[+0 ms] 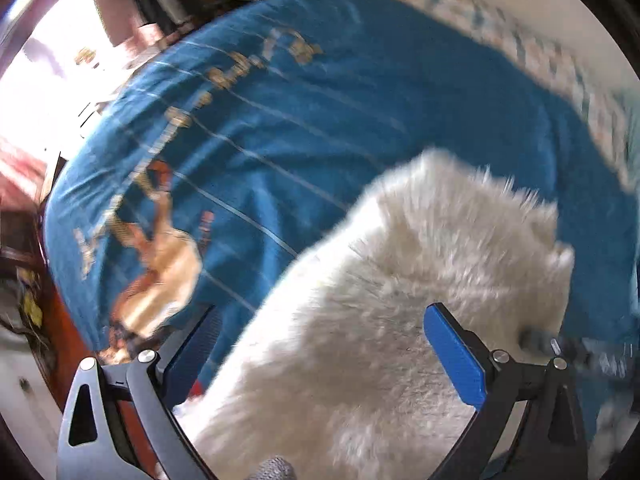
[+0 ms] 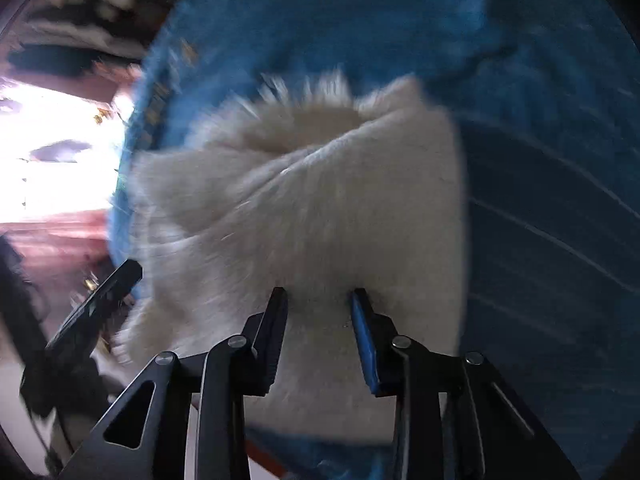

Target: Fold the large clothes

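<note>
Blue printed bedspread covers the bed under everything; thin pale stripes and a tan/orange figure print toward its left edge. Both views motion-blurred.

White fluffy garment (long-pile fleece or faux fur, exact type not readable) lies on the bedspread, bunched, with a fold ridge running across it in the right wrist view. Not yet a tidy fold, by my judgement.

Right gripper: jaws narrowed but not closed, a strip of white pile showing between them. Fingers appear pressed into the near edge of the garment; whether they actually pinch fabric, cannot tell.

Left gripper: jaws spread wide, garment lying between and beneath them, nothing held.

Risks from here:
- Thick pile may fill the right jaws without the backing cloth being caught; garment would slip out on a lift.
- Only one side possibly held: pulling now would drag or twist the garment and spoil the fold line.
- Left jaws closing low could pinch bedspread together with garment and pull the bedding up.
- Fast movement (blur suggests it) makes a misplaced edge likely.
</note>
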### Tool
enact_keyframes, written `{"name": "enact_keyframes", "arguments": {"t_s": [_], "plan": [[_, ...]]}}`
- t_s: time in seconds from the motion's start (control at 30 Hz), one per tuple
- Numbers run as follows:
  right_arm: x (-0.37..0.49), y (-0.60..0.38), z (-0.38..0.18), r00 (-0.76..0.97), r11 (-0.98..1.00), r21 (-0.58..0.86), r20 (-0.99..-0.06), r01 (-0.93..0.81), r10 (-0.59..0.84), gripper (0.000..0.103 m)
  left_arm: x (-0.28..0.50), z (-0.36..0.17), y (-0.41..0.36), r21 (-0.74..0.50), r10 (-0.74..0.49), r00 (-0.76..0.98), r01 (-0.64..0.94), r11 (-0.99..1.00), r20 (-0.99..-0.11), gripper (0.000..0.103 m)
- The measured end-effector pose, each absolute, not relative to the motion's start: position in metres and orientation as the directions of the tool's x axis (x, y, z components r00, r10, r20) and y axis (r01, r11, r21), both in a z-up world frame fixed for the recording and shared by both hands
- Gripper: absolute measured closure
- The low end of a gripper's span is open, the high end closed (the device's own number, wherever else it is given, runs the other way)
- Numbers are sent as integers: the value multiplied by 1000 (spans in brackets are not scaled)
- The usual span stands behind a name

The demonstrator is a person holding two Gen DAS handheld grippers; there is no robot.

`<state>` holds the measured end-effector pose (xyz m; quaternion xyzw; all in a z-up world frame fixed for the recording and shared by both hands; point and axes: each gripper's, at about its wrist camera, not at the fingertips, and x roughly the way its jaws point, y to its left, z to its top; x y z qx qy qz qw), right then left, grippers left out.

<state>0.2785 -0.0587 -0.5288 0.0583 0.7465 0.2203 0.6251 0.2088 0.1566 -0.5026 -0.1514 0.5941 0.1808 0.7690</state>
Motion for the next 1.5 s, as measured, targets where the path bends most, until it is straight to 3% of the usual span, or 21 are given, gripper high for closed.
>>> {"name": "enact_keyframes", "arguments": {"t_s": [0.13, 0.37, 0.5, 0.6, 0.8, 1.0, 1.17, 1.23, 1.3, 1.33, 1.37, 1.43, 1.5], "plan": [[290, -41, -544, -244, 923, 357, -917, -144, 317, 69, 213, -543, 157, 13, 77, 125, -448, 894, -989, 0], [298, -91, -477, -82, 846, 528, -849, -78, 522, 68, 236, -504, 172, -8, 102, 211, -465, 885, -972, 0], [323, -67, -529, -109, 882, 465, -883, -71, 457, 69, 270, -552, 183, 40, 115, 133, -471, 881, -984, 0], [342, -58, -530, -81, 891, 436, -900, -131, 428, 69, 282, -577, 192, 16, 83, 119, -480, 877, -989, 0], [340, -82, -479, -90, 824, 527, -849, -208, 520, 69, 262, -537, 206, -4, 77, 139, -503, 864, -987, 0], [277, -140, -458, -136, 824, 538, -842, -178, 521, 68, 146, -477, 206, -116, 13, 190, -648, 753, -982, 0], [234, -168, -491, -196, 835, 546, -829, -75, 524, 59, 69, -524, 200, -310, -248, 215, -831, 463, -945, 0], [225, -168, -516, -222, 847, 531, -828, -16, 515, 50, 53, -549, 200, -372, -309, 277, -876, 308, -910, 1], [221, -169, -532, -226, 834, 551, -809, 28, 543, 50, 45, -565, 203, -433, -309, 371, -886, 166, -876, 2], [221, -170, -537, -206, 819, 573, -797, 39, 568, 46, 45, -568, 206, -465, -289, 415, -876, 129, -862, 6], [223, -173, -540, -185, 807, 589, -790, 40, 585, 42, 47, -568, 208, -466, -250, 426, -875, 129, -869, 38], [227, -178, -548, -142, 789, 612, -778, 51, 613, 24, 53, -570, 211, -481, -227, 442, -861, 162, -868, 79], [238, -181, -568, -117, 732, 677, -723, 77, 681, 22, 58, -573, 213, -478, -226, 436, -857, 190, -871, 79]]}}
